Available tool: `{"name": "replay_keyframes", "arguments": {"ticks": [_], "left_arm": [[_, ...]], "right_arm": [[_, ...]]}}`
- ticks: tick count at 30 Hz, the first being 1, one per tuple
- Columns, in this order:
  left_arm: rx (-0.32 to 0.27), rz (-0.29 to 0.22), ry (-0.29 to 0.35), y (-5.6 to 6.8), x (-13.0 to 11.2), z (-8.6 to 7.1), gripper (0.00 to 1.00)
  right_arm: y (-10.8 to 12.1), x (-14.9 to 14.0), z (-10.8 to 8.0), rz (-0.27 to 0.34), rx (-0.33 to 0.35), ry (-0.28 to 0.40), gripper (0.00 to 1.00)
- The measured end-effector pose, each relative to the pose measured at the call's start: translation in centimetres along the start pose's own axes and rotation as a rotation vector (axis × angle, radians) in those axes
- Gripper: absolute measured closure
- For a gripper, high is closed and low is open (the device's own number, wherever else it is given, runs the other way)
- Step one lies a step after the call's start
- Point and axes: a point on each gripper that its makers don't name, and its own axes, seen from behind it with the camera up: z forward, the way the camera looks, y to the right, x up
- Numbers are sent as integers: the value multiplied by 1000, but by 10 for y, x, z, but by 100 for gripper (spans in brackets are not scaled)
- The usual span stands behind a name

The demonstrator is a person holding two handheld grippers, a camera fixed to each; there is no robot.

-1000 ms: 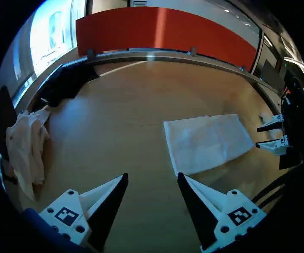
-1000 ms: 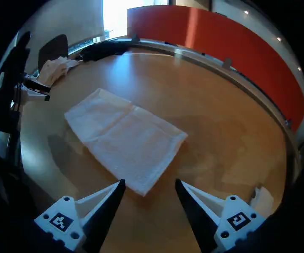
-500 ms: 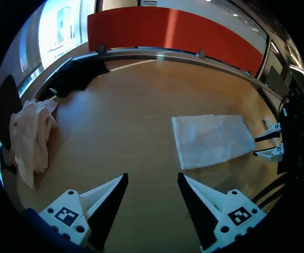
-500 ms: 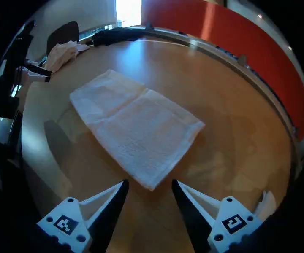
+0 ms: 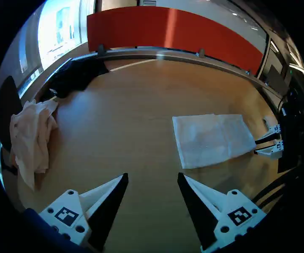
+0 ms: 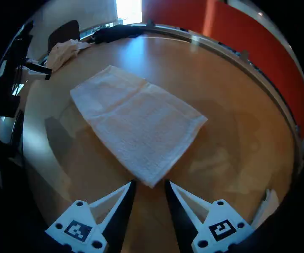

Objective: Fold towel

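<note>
**Free room and obstacles on the surface**

Bare wood spans the surface (image 5: 122, 122) ahead of the left claw (image 5: 152, 175), whose fingers stand apart. Low obstacles: a flat towel (image 5: 211, 137) to the right, a pale cloth heap (image 5: 29, 135) at the left edge, a dark cloth (image 5: 78, 76) at the far corner. A rail (image 5: 173, 54) and red panel (image 5: 173, 29) close the far side. The towel's near corner reaches the tips of the right claw (image 6: 150, 183).

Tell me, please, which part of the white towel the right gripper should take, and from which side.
Probably the near corner of the towel, which points toward the open right gripper. The towel lies flat on the table, so only a corner or edge can be pinched. Come in low from this near side.
</note>
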Motion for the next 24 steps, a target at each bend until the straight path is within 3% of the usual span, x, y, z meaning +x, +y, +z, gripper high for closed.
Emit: {"name": "replay_keyframes", "arguments": {"ticks": [2, 4, 8, 12, 24], "left_arm": [[-1, -4, 0, 1, 0, 0, 14], [-3, -8, 0, 1, 0, 0, 14], [-5, -12, 0, 2, 0, 0, 14], [-4, -5, -2, 2, 1, 1, 13], [-7, -5, 7, 2, 6, 2, 14]], "right_arm": [[-2, 0, 0, 1, 8, -1, 51], [-2, 0, 1, 6, 12, -4, 63], [0, 1, 1, 21, 12, 0, 73], [1, 2, 1, 27, 5, 6, 91], [7, 21, -20, 46, -41, 72, 93]]}}
